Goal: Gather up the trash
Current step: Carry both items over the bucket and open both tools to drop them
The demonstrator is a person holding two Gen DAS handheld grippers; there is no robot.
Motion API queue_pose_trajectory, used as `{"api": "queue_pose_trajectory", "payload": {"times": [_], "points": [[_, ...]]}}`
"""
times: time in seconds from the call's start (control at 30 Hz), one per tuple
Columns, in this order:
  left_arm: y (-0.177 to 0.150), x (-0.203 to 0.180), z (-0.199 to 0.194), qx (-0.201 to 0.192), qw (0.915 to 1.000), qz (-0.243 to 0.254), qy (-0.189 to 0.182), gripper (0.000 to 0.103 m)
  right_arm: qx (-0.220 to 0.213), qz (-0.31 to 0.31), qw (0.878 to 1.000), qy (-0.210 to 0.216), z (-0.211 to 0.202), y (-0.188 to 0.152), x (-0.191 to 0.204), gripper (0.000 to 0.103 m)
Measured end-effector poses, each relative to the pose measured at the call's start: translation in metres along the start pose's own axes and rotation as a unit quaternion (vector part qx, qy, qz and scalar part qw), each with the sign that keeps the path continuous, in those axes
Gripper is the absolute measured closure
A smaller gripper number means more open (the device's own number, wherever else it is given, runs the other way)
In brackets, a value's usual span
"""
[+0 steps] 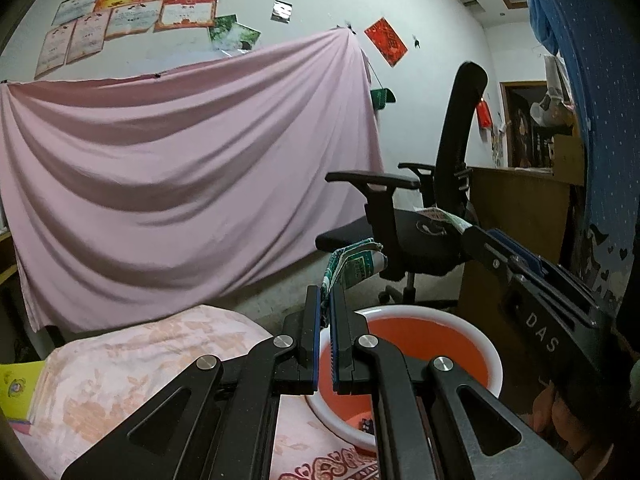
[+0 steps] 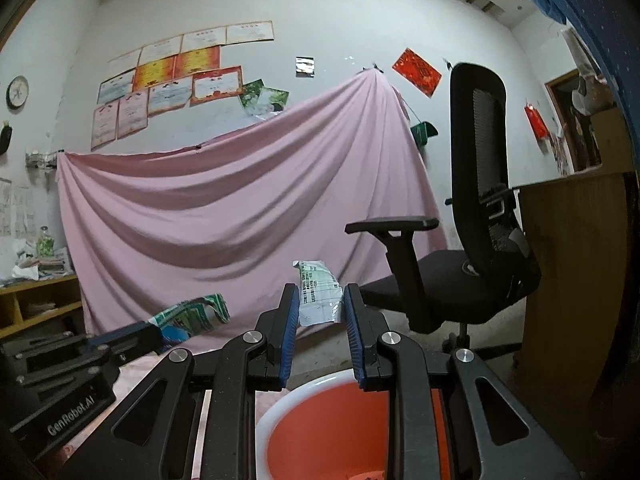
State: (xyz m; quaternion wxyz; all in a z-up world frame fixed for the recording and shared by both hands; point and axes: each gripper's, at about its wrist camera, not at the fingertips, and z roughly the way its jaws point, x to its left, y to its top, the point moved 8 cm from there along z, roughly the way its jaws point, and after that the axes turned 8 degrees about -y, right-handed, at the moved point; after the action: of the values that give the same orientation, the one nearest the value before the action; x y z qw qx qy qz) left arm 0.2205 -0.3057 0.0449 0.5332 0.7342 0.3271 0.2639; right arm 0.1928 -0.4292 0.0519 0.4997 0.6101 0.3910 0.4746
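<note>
Orange basin [image 1: 424, 344], dark scraps [image 1: 366, 426] inside

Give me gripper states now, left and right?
Left gripper: shut on a green wrapper.
Right gripper: shut on a white wrapper.

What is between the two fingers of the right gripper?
In the right wrist view, the right gripper is shut on a white printed wrapper, whose top sticks up above the fingertips. The orange basin sits below.
</note>
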Motion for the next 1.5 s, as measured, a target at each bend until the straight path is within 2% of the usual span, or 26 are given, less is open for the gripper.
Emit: {"api": "queue_pose_trajectory", "payload": {"times": [0.23, 0.4, 0.6, 0.77, 0.87, 0.93, 1.0, 1.2, 1.27, 1.4, 1.5], "points": [[-0.011, -0.004, 0.015, 0.036, 0.9993, -0.008, -0.006, 0.100, 0.029, 0.009, 1.000, -0.004, 0.010, -0.007, -0.008, 0.082], [-0.016, -0.002, 0.028, 0.064, 0.9971, -0.036, -0.022, 0.100, 0.057, 0.015, 0.998, -0.006, 0.018, -0.017, -0.012, 0.082], [-0.023, -0.002, 0.039, 0.096, 0.9933, -0.058, -0.031, 0.092, 0.082, 0.020, 0.996, -0.005, 0.025, -0.026, -0.016, 0.081], [-0.029, -0.002, 0.043, 0.111, 0.9912, -0.065, -0.032, 0.091, 0.101, 0.019, 0.995, -0.009, 0.030, -0.033, -0.019, 0.081], [-0.030, -0.001, 0.041, 0.112, 0.9910, -0.067, -0.029, 0.087, 0.110, 0.020, 0.994, -0.011, 0.032, -0.037, -0.020, 0.081], [-0.030, 0.002, 0.039, 0.109, 0.9910, -0.072, -0.027, 0.078, 0.117, 0.020, 0.993, -0.013, 0.034, -0.040, -0.021, 0.081], [-0.029, 0.005, 0.037, 0.105, 0.9911, -0.078, -0.026, 0.074, 0.123, 0.019, 0.992, -0.014, 0.035, -0.042, -0.021, 0.081], [-0.029, 0.015, 0.034, 0.101, 0.9913, -0.083, -0.017, 0.073, 0.128, 0.015, 0.992, -0.015, 0.035, -0.044, -0.019, 0.080], [-0.030, 0.018, 0.032, 0.100, 0.9912, -0.086, -0.014, 0.070, 0.129, 0.014, 0.991, -0.014, 0.036, -0.044, -0.020, 0.079], [-0.029, 0.023, 0.027, 0.094, 0.9914, -0.090, -0.007, 0.065, 0.127, 0.016, 0.992, -0.015, 0.036, -0.044, -0.020, 0.071], [-0.029, 0.026, 0.025, 0.091, 0.9917, -0.090, -0.001, 0.060, 0.126, 0.016, 0.992, -0.017, 0.036, -0.043, -0.021, 0.070]]}}
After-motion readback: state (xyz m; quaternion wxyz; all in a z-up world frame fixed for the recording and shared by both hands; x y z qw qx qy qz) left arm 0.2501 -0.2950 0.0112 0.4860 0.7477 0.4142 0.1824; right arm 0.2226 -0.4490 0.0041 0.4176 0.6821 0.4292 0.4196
